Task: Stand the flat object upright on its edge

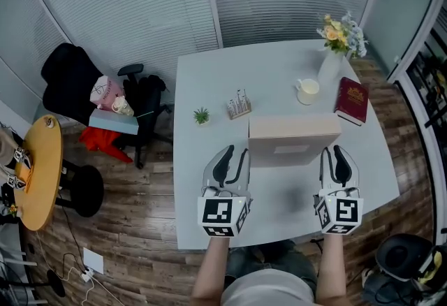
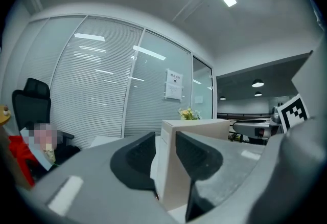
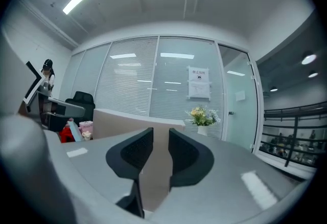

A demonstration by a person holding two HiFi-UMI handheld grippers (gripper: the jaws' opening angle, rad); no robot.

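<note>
The flat beige box [image 1: 293,145] [image 2: 199,127] [image 3: 117,123] stands upright on one long edge on the grey desk [image 1: 209,221], a little toward 6 o'clock from the desk's middle. Its long axis runs from 9 to 3 o'clock, its thin top edge faces up, and one broad face turns toward the person at 6 o'clock. The left hand-held gripper [image 1: 234,156] [image 2: 164,146] has its jaws closed narrowly on the box's 9 o'clock end, one jaw on each broad face. The right hand-held gripper [image 1: 334,156] [image 3: 160,149] clamps the 3 o'clock end the same way, with beige card filling the slot between its jaws. From the box toward 6 o'clock the desk is bare up to its near edge, and there is bare surface at 9 o'clock too. Toward 12 o'clock a white mug [image 1: 306,91] stands near, at 1 o'clock a red book [image 1: 351,100] lies close to the desk's edge, and at 11 o'clock sit a small holder [image 1: 239,106] and a little potted plant [image 1: 202,116]. A vase of flowers [image 1: 336,46] stands at the far corner.
</note>
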